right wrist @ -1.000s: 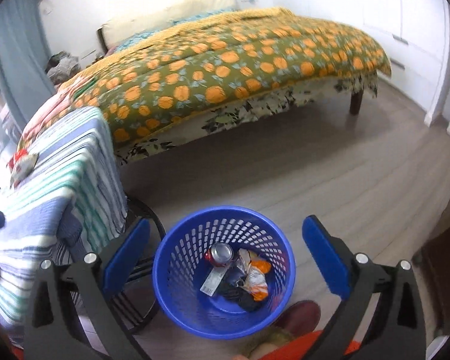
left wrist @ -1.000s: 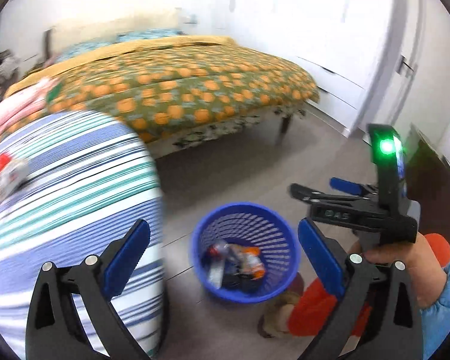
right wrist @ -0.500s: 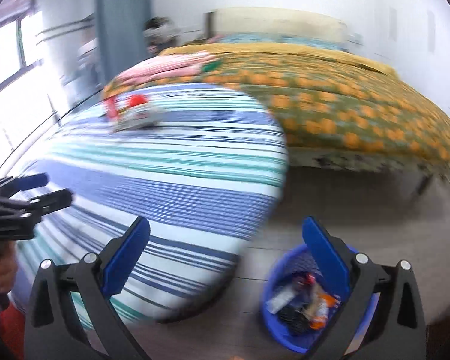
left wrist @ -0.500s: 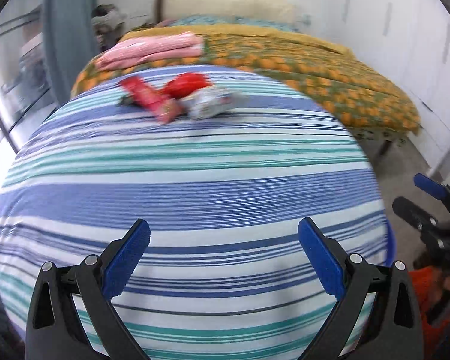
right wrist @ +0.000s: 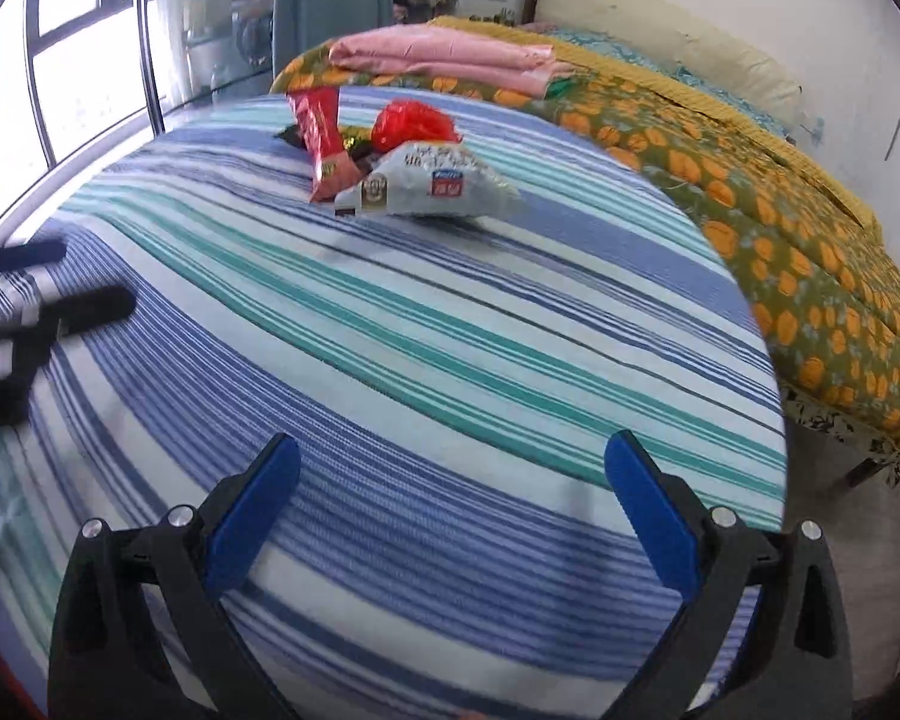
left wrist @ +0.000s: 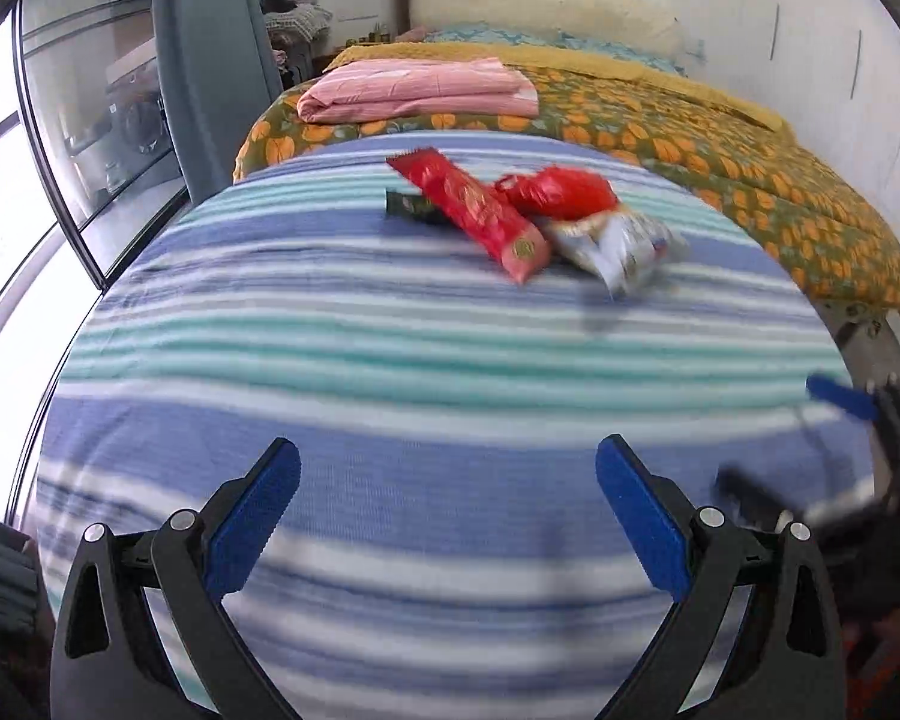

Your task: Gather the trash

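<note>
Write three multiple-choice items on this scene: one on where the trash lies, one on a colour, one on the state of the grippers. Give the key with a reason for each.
1. Where does the pile of snack wrappers lie?
A. on the far part of the round striped tablecloth
B. on the orange-patterned bedspread
C. on the floor

2. What colour is the long flat snack packet?
A. green
B. red
C. yellow

3. How do the two grippers stand?
A. both shut on wrappers
B. left open, right shut
C. both open and empty

Key:
1 A: the wrappers sit together on the round striped tablecloth, far from the fingers.
2 B: the long flat snack packet is red, beside a crumpled red plastic bag and a silver-grey foil pouch.
3 C: the left gripper and the right gripper each show wide-apart blue pads with only cloth between.
</note>
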Tool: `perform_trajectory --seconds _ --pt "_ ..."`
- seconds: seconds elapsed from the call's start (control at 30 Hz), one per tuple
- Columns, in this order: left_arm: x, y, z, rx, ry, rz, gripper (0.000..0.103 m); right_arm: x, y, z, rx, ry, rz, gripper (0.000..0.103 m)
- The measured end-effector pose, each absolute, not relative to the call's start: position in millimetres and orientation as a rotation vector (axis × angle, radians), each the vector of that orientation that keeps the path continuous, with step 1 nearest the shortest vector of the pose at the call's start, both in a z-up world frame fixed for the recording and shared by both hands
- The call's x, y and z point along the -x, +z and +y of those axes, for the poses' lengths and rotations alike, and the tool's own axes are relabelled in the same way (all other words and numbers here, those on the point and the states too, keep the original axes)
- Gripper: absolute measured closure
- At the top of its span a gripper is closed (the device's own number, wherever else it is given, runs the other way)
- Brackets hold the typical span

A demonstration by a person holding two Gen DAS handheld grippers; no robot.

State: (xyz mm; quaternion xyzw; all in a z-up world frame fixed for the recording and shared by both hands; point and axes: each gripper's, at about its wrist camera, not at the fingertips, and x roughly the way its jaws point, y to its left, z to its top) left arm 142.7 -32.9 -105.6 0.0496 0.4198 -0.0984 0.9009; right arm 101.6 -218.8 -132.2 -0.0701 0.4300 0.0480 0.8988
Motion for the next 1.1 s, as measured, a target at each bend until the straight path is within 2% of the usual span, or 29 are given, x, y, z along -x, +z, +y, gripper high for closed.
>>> perform_trajectory --seconds 0.37,0.43,0.53,0.63,0.67,0.73,0.77,0.87,0.97,1.1 --pt "-257.7 -111.5 -64.1 0.058 -0.130 0.857 0.006 -106.5 -136.1 -225.8 0.078 0.123 0.916 0.005" --pt "-271.5 -116.4 -68.8 0.079 -0.104 0.869 0.011 -110.0 -137.5 -230.5 0.037 0.139 0.935 0.005" --pt "-285.3 -125.1 -71.4 0.127 -0.089 0.905 0.026 -110.4 -137.4 -229.7 0.038 0.136 0.935 0.005" --pt "-288.0 -130.7 -71.6 0.171 -0.121 0.925 0.050 -109.3 -137.1 -228.2 0.048 0.131 0.930 0.005" --pt "-287.1 -130.4 -72.1 0.177 -0.147 0.923 0.065 -109.1 -136.7 -228.5 0.048 0.131 0.930 0.005" --pt "-283.4 -125.3 -73.5 0.151 -0.173 0.920 0.072 -109.2 -136.5 -228.2 0.051 0.130 0.928 0.005" --pt "-281.6 -122.5 -71.8 0.151 -0.198 0.920 0.079 -109.0 -136.6 -228.2 0.052 0.129 0.928 0.005" --pt "-265.9 -109.6 -59.9 0.141 -0.281 0.928 0.087 -108.8 -136.3 -228.5 0.054 0.128 0.926 0.005" --pt "-245.7 -96.3 -41.8 0.087 -0.364 0.965 0.088 -106.8 -136.1 -228.4 0.054 0.127 0.926 0.005" --pt "-220.0 -83.9 -15.8 -0.013 -0.520 1.103 0.088 -107.6 -135.5 -229.0 0.059 0.123 0.923 0.005"
